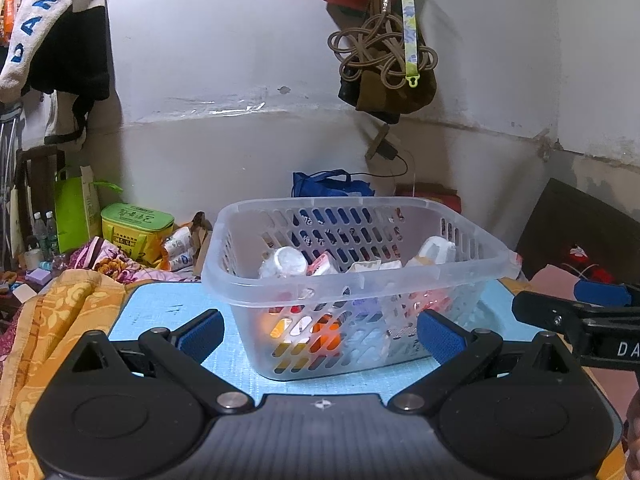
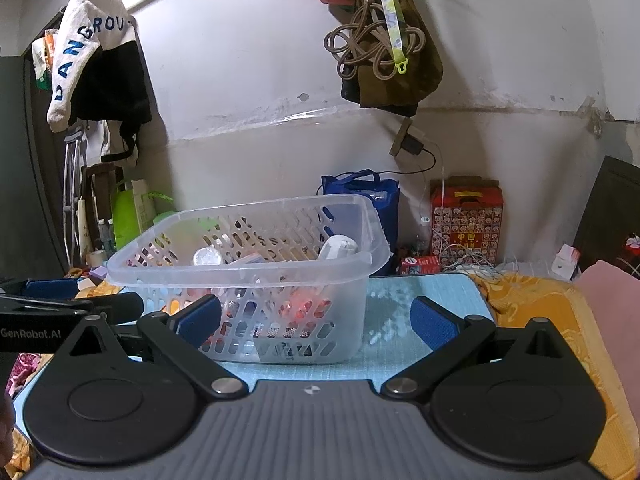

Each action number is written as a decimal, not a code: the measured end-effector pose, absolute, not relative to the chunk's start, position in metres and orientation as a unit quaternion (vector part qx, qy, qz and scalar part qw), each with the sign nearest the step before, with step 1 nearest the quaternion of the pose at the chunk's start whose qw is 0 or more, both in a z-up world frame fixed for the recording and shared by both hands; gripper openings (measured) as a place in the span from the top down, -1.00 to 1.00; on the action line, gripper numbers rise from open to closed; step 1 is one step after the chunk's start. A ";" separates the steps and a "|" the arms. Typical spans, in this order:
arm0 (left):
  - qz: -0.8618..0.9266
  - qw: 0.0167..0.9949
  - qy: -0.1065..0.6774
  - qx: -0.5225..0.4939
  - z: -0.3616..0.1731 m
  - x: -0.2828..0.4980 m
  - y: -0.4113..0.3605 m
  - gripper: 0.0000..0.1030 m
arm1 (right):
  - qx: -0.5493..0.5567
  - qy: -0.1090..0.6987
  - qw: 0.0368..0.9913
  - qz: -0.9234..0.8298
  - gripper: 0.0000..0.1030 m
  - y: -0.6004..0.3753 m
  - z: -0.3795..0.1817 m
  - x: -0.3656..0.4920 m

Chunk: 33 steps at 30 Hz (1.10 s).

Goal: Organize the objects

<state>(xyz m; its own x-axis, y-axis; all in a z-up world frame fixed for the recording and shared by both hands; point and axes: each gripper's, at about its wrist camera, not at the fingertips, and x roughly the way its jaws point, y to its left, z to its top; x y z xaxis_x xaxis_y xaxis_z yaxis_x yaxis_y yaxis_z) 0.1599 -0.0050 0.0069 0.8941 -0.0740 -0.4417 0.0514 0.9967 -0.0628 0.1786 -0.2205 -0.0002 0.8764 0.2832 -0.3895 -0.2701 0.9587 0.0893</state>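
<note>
While both grippers gape wide and hold nothing, the left gripper [image 1: 320, 336] and right gripper [image 2: 316, 326] fill the lower frame; mid-frame, a clear slotted basket [image 1: 280, 292] of small bottles and packets sits on a blue mat [image 1: 160, 312].

The laundry-style basket [image 1: 352, 280] is clear, milky plastic with slotted walls, standing on a light blue mat [image 1: 168, 312]. Left of the basket lies an orange-yellow floral cloth [image 1: 60, 320]; behind the basket stand a royal-blue bag [image 2: 384, 196] and a red patterned box [image 2: 466, 220]. The fingers [image 1: 202, 330] carry blue pads on black.
</note>
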 end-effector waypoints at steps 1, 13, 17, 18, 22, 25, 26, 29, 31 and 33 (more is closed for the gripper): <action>-0.033 0.973 0.229 -0.026 0.007 0.160 -0.005 -1.00 | 0.015 0.204 0.968 0.143 -1.00 -0.220 0.000 0.178; -0.031 0.972 0.231 -0.027 0.007 0.161 -0.003 -1.00 | 0.024 0.204 0.970 0.132 -1.00 -0.223 0.000 0.179; -0.032 0.972 0.233 -0.028 0.006 0.162 -0.003 -1.00 | 0.020 0.205 0.969 0.134 -1.00 -0.221 -0.001 0.178; -0.032 0.972 0.233 -0.028 0.006 0.162 -0.003 -1.00 | 0.020 0.205 0.969 0.133 -1.00 -0.221 -0.001 0.178; -0.032 0.972 0.232 -0.026 0.006 0.161 -0.003 -1.00 | 0.021 0.205 0.970 0.132 -1.00 -0.221 -0.001 0.178; -0.032 0.972 0.233 -0.026 0.006 0.161 -0.003 -1.00 | 0.029 0.209 0.968 0.135 -1.00 -0.222 0.000 0.178; -0.033 0.972 0.233 -0.027 0.006 0.161 -0.003 -1.00 | 0.033 0.209 0.968 0.137 -1.00 -0.223 0.000 0.178; -0.031 0.972 0.232 -0.026 0.006 0.161 -0.003 -1.00 | 0.029 0.207 0.969 0.134 -1.00 -0.223 -0.001 0.177; -0.032 0.972 0.232 -0.027 0.006 0.160 -0.003 -1.00 | 0.029 0.209 0.968 0.135 -1.00 -0.222 -0.002 0.178; -0.032 0.972 0.233 -0.026 0.006 0.160 -0.003 -1.00 | 0.027 0.210 0.968 0.135 -1.00 -0.222 -0.001 0.178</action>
<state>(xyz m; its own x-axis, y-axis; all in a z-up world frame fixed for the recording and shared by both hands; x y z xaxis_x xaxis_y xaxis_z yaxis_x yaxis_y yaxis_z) 0.1602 -0.0029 0.0058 0.8895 -0.0735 -0.4511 0.0491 0.9966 -0.0656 0.1783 -0.2217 -0.0015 0.8757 0.2721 -0.3989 -0.2491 0.9623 0.1095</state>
